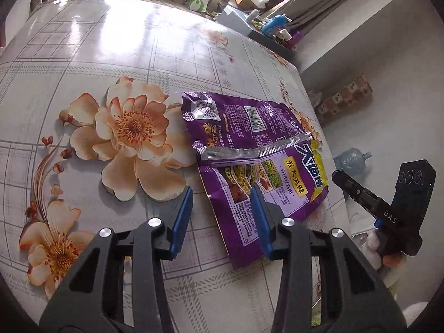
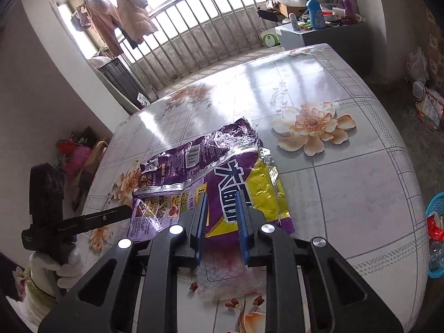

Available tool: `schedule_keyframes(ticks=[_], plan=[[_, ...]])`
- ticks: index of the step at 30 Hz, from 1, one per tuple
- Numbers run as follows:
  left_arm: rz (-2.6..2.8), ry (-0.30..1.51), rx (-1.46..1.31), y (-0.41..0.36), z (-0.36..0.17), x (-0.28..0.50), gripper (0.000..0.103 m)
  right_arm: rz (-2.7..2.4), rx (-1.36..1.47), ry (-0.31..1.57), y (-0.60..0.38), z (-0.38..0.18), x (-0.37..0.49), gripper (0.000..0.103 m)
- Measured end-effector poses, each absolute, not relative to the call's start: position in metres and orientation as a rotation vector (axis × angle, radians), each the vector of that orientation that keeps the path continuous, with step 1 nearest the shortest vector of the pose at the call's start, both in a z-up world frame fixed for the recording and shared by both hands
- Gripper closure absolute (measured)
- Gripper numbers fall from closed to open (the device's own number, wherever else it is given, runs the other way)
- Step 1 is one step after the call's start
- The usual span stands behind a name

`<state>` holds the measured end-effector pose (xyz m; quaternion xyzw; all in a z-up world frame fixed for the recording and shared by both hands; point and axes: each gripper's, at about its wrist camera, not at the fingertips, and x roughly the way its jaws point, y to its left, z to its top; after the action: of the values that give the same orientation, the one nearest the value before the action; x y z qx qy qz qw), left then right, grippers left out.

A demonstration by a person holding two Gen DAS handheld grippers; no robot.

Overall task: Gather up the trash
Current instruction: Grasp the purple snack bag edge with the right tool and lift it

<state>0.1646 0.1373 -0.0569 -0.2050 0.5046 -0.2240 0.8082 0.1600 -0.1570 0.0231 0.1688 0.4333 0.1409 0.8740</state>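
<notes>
Left wrist view: an empty purple snack bag [image 1: 258, 149], torn and crumpled, lies flat on the floral-print tabletop [image 1: 111, 55] near its right edge. The left gripper [image 1: 222, 216] hangs low over the bag's near end with its blue-padded fingers [image 1: 181, 219] spread wide; one finger is above bare cloth, the other above the bag's near left corner, and nothing is held between them. Off the tabletop's right edge the right gripper [image 1: 360, 194] shows side-on, with a water jug [image 1: 352, 159] on the floor beyond it.

Right wrist view: the same purple snack bag [image 2: 222, 172], its yellow panel and barcode facing up, sits toward the left edge of the tabletop [image 2: 360, 180]. The right gripper [image 2: 222, 222] points at the bag's near edge, its fingers [image 2: 201, 222] parted with a narrower gap and empty; whether they touch the wrapper cannot be told. The left gripper [image 2: 91, 219] reaches in from the left edge. A blue basket [image 2: 435, 222] stands beyond the tabletop's right edge.
</notes>
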Motion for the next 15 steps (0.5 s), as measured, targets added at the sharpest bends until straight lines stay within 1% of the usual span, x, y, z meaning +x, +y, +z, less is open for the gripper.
schedule_keyframes(ticks=[3, 8, 11, 15], plan=[[-0.521, 1.095, -0.483, 0.132, -0.063, 0.169, 0.07, 0.301, 0.355, 0.965, -0.154, 0.007, 0.169, 0.091], [-0.625, 1.045, -0.557, 0.13, -0.056, 0.168, 0.07, 0.295, 0.372, 1.017, -0.156, -0.014, 0.171, 0.097], [-0.741, 0.974, -0.614, 0.124, -0.039, 0.166, 0.07, 0.311, 0.404, 1.016, -0.16, -0.017, 0.171, 0.098], [-0.854, 0.889, -0.613, 0.101, -0.02, 0.167, 0.07, 0.325, 0.429, 1.011, -0.163, -0.02, 0.17, 0.098]])
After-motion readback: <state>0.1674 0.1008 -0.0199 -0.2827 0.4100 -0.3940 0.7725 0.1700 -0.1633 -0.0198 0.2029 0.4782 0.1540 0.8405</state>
